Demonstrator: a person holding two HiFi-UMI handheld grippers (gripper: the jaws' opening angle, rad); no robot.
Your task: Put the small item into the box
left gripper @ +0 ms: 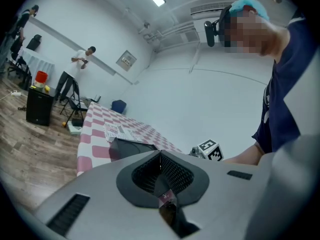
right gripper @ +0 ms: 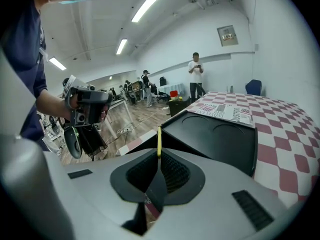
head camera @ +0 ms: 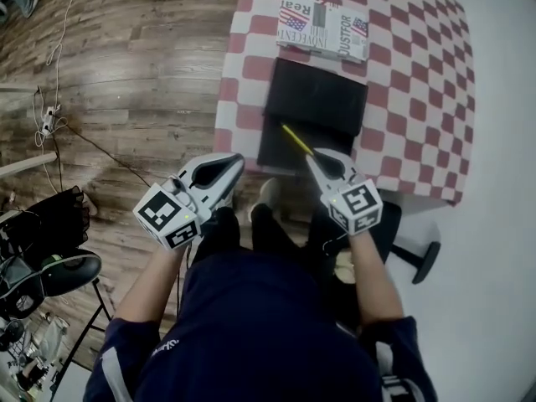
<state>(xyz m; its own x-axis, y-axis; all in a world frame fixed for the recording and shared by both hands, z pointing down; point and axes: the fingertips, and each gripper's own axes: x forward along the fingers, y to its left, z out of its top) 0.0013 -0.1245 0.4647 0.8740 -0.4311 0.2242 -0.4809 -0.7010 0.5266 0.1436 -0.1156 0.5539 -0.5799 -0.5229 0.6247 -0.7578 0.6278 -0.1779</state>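
Note:
A thin yellow stick (head camera: 295,138) pokes out of my right gripper (head camera: 312,157), which is shut on it at the near edge of the black box (head camera: 316,99). In the right gripper view the stick (right gripper: 159,140) stands up from the closed jaw tips of the right gripper (right gripper: 159,155), with the black box (right gripper: 220,139) just beyond. My left gripper (head camera: 236,163) hangs left of the box, off the table's near edge, shut with nothing in it. In the left gripper view the left gripper (left gripper: 160,153) has its jaws pressed together.
The box lies on a table with a red-and-white checked cloth (head camera: 410,65). A printed paper (head camera: 323,26) lies behind the box. Cables (head camera: 50,115) and black gear (head camera: 50,241) sit on the wooden floor at left. A person (right gripper: 195,76) stands far off.

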